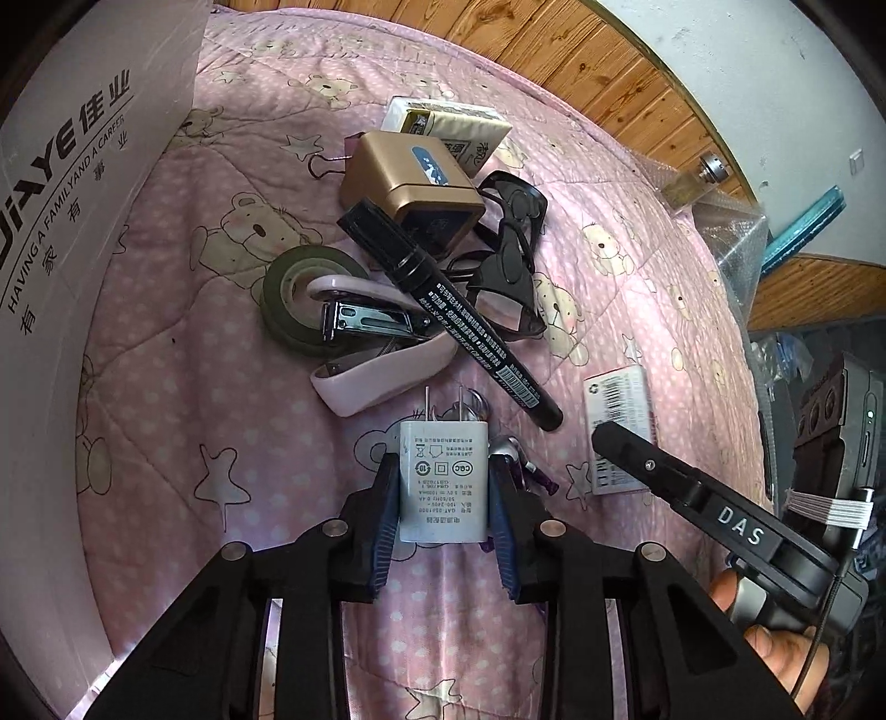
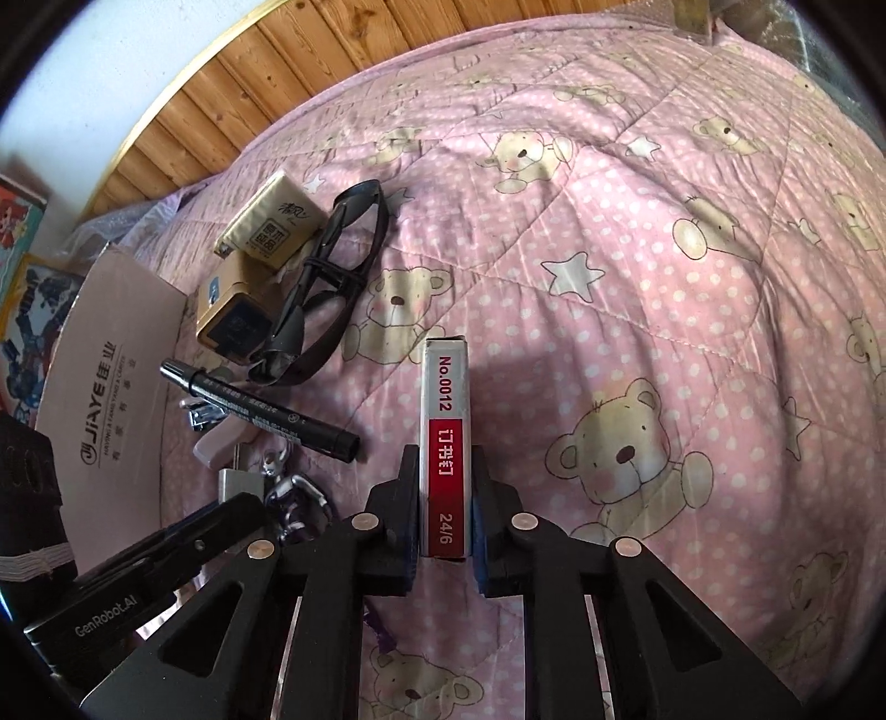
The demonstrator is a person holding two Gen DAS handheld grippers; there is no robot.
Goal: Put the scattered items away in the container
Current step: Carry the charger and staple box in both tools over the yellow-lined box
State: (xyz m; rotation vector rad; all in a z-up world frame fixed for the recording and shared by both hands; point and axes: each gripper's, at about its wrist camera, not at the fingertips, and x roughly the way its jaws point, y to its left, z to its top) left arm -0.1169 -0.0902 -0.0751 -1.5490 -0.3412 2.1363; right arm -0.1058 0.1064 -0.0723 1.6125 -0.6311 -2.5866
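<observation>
My left gripper is shut on a white charger plug, prongs pointing away, low over the pink bear quilt. My right gripper is shut on a red-and-white staple box, held on edge. In the left wrist view the staple box shows at the right under my right gripper. A white cardboard box stands at the left. Ahead lie a black marker, pink stapler, tape roll, gold box, tissue pack and dark glasses.
A small silver figure keychain lies right of the charger, and a binder clip sits behind the gold box. A wooden headboard borders the bed's far side. The right wrist view shows bare quilt to the right of the pile. A hand holds the right gripper's handle.
</observation>
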